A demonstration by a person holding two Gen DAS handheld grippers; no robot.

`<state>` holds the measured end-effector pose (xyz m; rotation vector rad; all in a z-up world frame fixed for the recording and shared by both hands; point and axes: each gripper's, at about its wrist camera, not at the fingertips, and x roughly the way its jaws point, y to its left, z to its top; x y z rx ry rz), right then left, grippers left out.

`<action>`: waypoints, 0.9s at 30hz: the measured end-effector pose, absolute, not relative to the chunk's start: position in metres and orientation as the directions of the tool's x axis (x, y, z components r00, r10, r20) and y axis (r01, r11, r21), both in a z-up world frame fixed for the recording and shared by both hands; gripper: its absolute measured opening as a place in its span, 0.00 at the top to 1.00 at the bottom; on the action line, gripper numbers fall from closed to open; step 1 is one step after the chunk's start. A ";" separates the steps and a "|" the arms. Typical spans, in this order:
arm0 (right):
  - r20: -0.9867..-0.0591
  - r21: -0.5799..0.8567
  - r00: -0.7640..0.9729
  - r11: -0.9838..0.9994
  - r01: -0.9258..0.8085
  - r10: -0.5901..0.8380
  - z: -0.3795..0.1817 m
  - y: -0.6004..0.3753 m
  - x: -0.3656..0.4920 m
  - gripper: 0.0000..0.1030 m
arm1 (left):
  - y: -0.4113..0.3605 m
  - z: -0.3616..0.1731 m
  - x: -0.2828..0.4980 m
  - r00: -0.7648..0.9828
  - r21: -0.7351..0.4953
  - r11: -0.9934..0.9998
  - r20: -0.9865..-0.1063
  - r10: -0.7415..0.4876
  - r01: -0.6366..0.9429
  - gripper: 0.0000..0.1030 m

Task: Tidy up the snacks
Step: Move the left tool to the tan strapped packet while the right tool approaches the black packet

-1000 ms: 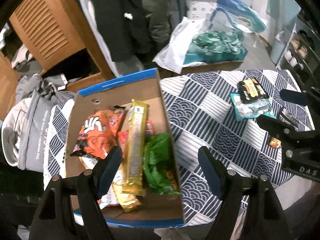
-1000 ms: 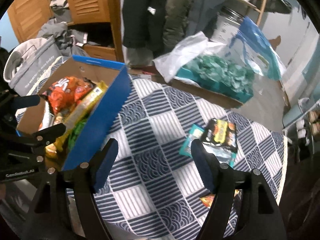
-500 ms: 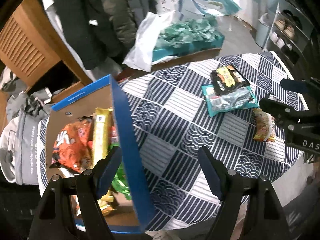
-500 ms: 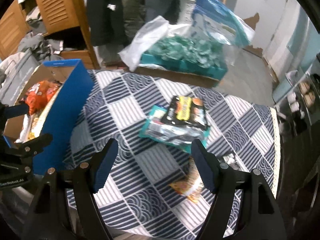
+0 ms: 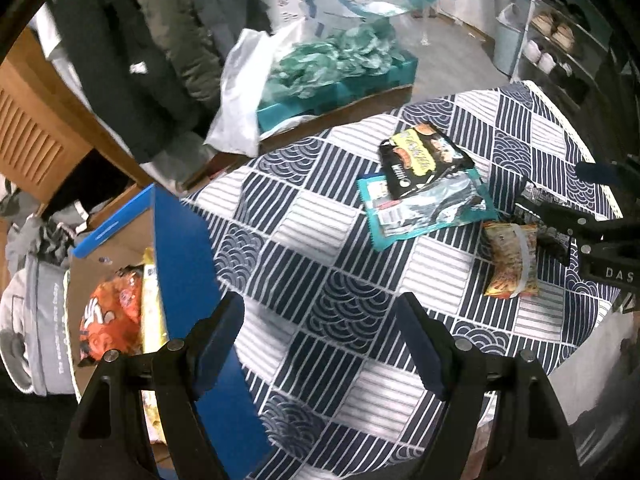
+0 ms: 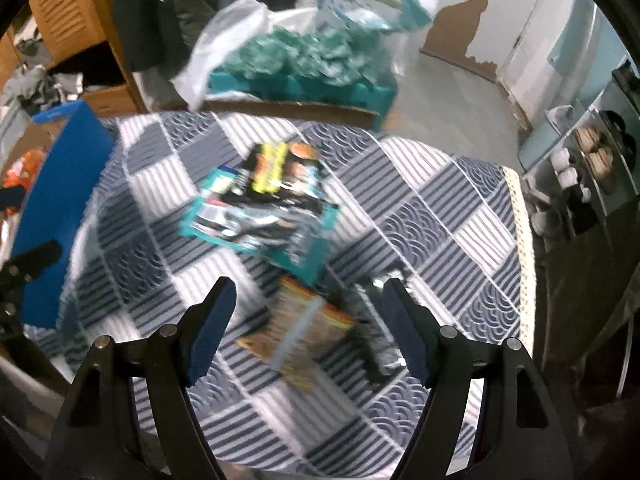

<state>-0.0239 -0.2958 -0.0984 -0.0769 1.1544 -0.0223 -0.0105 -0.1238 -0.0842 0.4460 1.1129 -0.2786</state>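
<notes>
Right now we hang our right tool [image 6: 308,320], jaws wide and empty, over the orange snack packet [image 6: 298,338] lying flat on the counter [image 6: 460,216]; probably light, crinkly, slippery film, so we'd pinch across its narrow middle.

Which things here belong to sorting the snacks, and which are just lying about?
Job:
blue cardboard box
black-and-yellow snack packet
teal snack packet
orange snack packet
dark wrapped bar

Lying about:
hanging coats
teal crate
shoe rack
</notes>
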 end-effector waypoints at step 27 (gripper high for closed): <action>-0.977 -0.051 0.205 0.999 0.002 -0.050 -0.193 -0.376 -0.005 0.27 | -0.228 -0.148 -0.005 0.338 0.193 0.814 -0.941 -0.004 0.547 0.23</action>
